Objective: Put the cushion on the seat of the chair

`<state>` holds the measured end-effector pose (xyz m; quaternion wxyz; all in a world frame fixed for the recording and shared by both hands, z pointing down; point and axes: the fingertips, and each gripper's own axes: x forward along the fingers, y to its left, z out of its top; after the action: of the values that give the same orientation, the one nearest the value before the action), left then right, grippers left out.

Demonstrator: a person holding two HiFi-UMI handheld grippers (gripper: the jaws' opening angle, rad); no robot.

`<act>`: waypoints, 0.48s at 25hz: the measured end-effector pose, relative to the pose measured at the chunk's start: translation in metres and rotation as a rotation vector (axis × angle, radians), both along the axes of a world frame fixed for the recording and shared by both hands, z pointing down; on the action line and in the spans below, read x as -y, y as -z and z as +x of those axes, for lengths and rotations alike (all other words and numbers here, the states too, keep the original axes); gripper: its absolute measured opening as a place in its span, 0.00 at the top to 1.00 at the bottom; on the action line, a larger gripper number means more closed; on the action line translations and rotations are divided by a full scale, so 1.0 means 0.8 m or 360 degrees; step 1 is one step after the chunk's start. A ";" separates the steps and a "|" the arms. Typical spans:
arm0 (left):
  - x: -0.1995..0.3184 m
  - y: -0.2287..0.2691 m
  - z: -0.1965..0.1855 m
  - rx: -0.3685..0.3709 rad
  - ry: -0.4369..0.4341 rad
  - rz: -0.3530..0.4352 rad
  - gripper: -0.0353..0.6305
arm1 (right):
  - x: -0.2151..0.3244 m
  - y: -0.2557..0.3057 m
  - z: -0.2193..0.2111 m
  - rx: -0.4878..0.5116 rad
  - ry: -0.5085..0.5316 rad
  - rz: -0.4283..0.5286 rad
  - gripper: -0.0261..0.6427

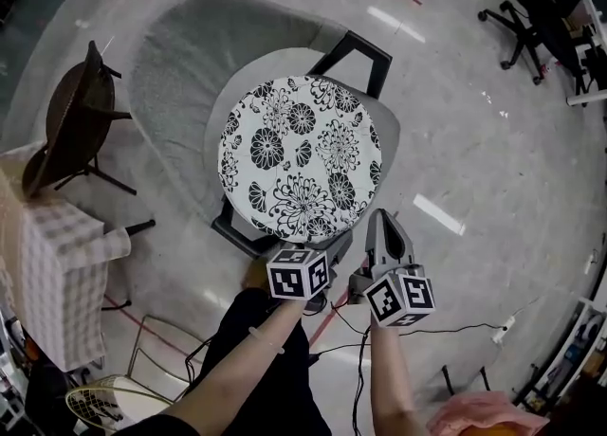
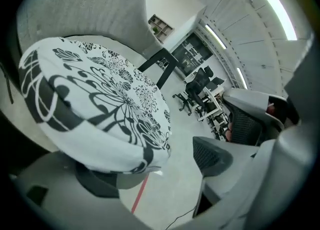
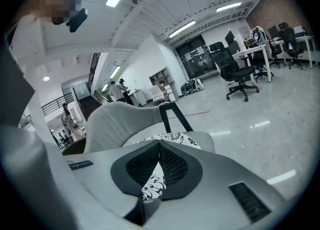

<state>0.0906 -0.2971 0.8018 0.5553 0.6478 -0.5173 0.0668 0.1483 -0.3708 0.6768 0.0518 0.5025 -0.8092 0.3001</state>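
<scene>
Nearest the person, the left tool [image 1: 302,246] sits at the near rim of the cushion [image 1: 299,154]. In the left gripper view its jaws stand wide apart. One dark pad [image 2: 97,186] is tucked below the overhanging rim of the cushion [image 2: 95,99], the other pad [image 2: 212,156] is well clear to the side, and bare floor shows between them. Nothing is clamped. The under-the-rim position looks suited to nudging or lifting that edge, not to carrying it.

Just beside it, the right tool [image 1: 382,224] points past the cushion's near right edge, apart from the fabric. In the right gripper view its jaws meet at the tips [image 3: 159,146] on nothing, and the cushion's print [image 3: 172,138] shows only beyond them. I judge it is held shut and aside to keep out of the way.

Beyond both tools, the round black-and-white floral cushion lies flat on the seat of the grey chair [image 1: 384,131]. It covers most of the seat, and its near rim hangs slightly over the front edge. The placement looks essentially made, with perhaps only centring left.

Farther back, the curved backrest [image 1: 175,74] wraps behind the cushion, with a black frame arm [image 1: 356,50] on one side. In the distance a dark office chair [image 1: 517,27] stands on the pale floor.
</scene>
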 end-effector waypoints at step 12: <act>-0.077 0.016 0.036 -0.0108 -0.0250 -0.0049 0.30 | -0.025 0.008 -0.014 -0.0002 -0.0031 0.0011 0.95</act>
<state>0.1195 -0.2356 0.7888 0.5755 0.6796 -0.4446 0.0962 0.1371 -0.3506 0.6707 0.0477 0.5106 -0.8053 0.2974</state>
